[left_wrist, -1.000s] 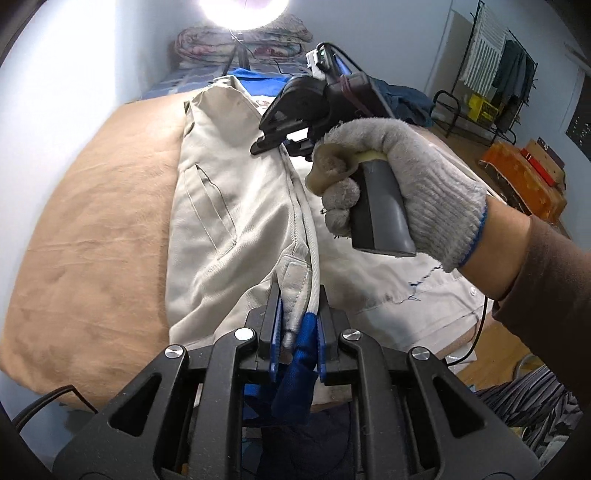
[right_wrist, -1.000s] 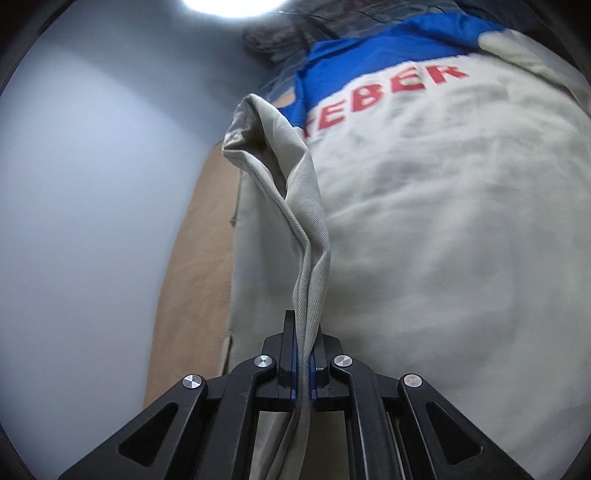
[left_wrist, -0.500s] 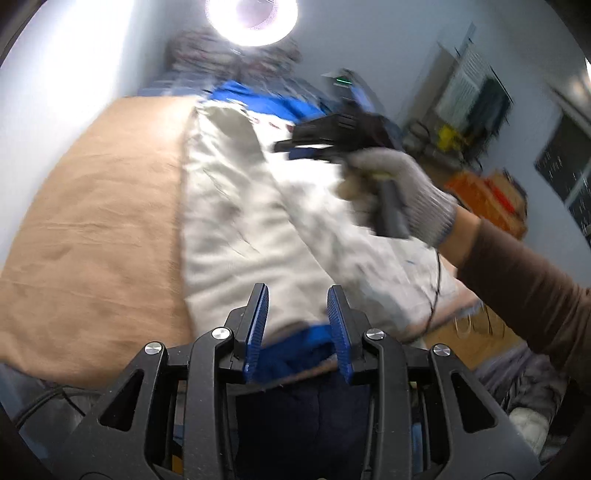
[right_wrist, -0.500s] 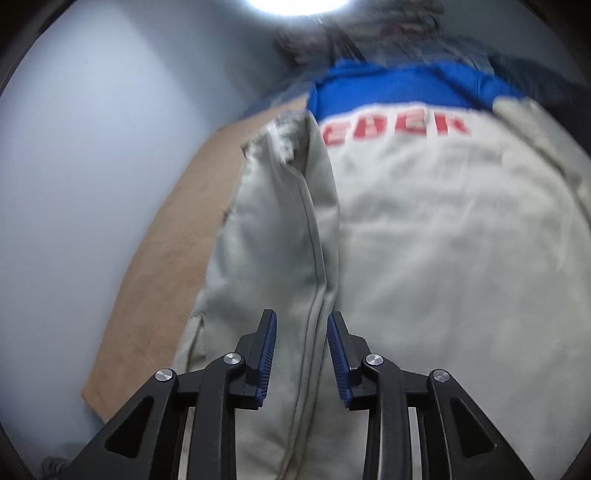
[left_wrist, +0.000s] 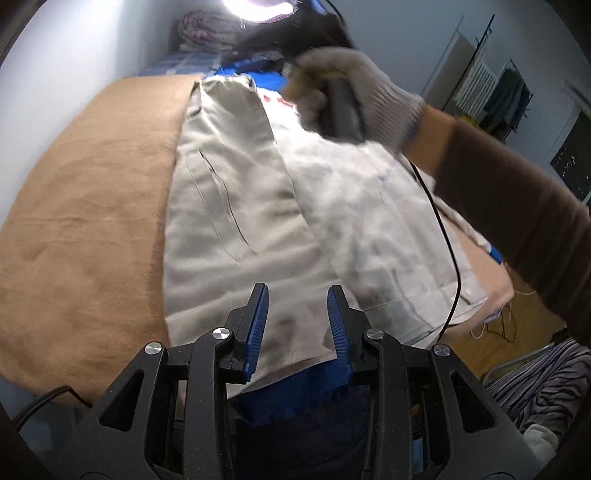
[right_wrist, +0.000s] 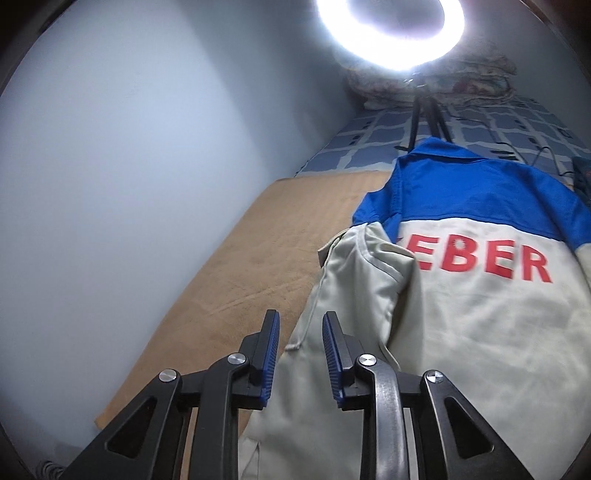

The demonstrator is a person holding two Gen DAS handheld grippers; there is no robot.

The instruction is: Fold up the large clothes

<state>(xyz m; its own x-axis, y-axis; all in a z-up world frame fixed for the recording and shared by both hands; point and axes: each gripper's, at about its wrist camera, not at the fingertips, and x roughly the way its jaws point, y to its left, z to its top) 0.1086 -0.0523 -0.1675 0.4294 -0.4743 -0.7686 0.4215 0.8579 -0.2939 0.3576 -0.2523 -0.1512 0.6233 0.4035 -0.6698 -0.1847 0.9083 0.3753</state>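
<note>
Beige jacket (left_wrist: 236, 206) with blue yoke lies flat, back up, on a tan blanket (left_wrist: 92, 206) over the bed. Long axis runs away from both cameras, collar at the far end near the ring light (right_wrist: 391, 33), blue hem nearest.

Left hand-held gripper (left_wrist: 297, 325): jaws spread, empty, above the hem. Only this view shows the gloved right hand (left_wrist: 354, 96), blurred, over the jacket's upper part, and a clothes rack (left_wrist: 491, 88) behind.

Right hand-held gripper (right_wrist: 299, 350): jaws spread, empty, over the folded-in left panel's edge. Only this view reads the red lettering "EBER" (right_wrist: 476, 262) and checkered bedding (right_wrist: 480, 125).
</note>
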